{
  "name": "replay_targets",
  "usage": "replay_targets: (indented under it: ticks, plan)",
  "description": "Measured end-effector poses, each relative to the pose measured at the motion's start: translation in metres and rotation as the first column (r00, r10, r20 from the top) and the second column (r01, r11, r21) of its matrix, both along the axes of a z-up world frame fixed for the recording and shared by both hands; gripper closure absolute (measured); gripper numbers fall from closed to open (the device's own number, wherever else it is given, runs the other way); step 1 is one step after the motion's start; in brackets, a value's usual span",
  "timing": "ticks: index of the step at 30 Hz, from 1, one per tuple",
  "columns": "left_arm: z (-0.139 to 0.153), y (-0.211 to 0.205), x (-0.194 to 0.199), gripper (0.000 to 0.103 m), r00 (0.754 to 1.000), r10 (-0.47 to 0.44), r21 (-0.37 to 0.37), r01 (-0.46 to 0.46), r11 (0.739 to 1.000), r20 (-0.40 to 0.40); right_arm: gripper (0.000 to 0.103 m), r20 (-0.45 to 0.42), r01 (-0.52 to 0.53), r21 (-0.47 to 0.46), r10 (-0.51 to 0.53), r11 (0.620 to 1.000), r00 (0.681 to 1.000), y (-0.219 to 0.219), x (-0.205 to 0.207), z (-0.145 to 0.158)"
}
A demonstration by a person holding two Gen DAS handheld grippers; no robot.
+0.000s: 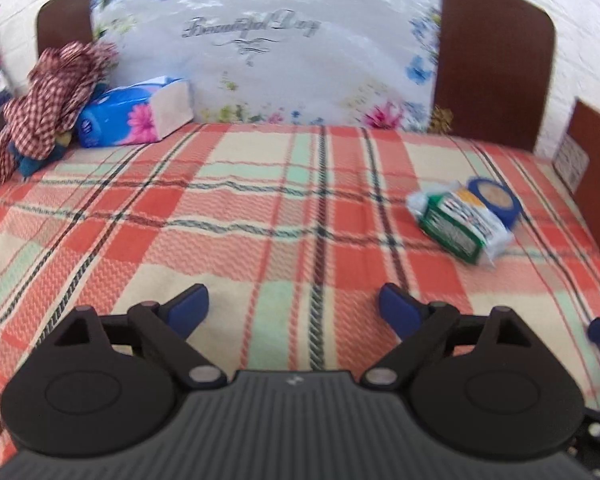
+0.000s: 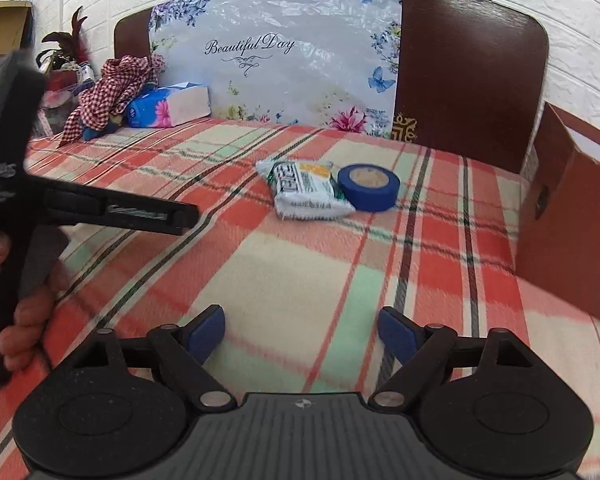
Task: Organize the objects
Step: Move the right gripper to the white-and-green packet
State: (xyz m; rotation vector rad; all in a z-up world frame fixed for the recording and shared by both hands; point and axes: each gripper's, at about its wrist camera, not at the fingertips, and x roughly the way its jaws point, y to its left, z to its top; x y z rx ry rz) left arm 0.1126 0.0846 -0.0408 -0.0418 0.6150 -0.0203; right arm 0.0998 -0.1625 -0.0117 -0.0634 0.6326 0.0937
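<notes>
Lying on the plaid blanket (image 2: 284,280) are one green-and-white packet (image 2: 306,192) and one blue tape roll (image 2: 369,187), touching. The packet's long axis runs toward the headboard (image 2: 468,68); the roll lies flat, hole up. A brown box (image 2: 572,232) stands right; a tissue pack (image 2: 168,108) and checked cloth (image 2: 108,88) sit far left. Left gripper (image 1: 294,306) and right gripper (image 2: 301,332) both gape empty, with nothing blocking.
</notes>
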Motion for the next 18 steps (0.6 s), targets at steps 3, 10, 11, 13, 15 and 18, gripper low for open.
replay_targets:
  ticks: [3,10,11,13,15,18]
  plan:
    - [-0.001,0.010,-0.002,0.011,0.999,0.031,-0.059,-0.030,0.998,0.028,0.022,0.012,0.012,-0.011,-0.012,1.000,1.000,0.000,0.029,0.001]
    - [-0.002,0.013,-0.003,0.014,0.998,0.052,-0.080,-0.049,0.996,0.045,0.022,0.031,0.025,0.021,-0.025,0.999,0.999,0.011,0.091,0.000]
    - [-0.002,0.013,-0.003,0.014,0.998,0.054,-0.083,-0.050,0.995,0.045,0.021,0.026,0.033,0.038,-0.034,0.999,0.999,0.010,0.099,0.000]
    - [-0.002,0.013,-0.002,0.014,0.997,0.056,-0.084,-0.052,0.995,0.045,0.027,0.027,0.034,0.053,-0.036,0.998,0.999,0.010,0.108,0.000]
    - [-0.002,0.013,-0.001,0.013,0.997,0.058,-0.082,-0.054,0.995,0.044,0.050,0.036,0.020,0.050,-0.021,0.999,0.999,0.011,0.108,0.001]
    - [-0.003,0.012,0.000,0.013,0.998,0.056,-0.069,-0.053,0.996,0.039,0.089,0.047,0.013,0.018,-0.014,1.000,0.999,0.011,0.098,0.001]
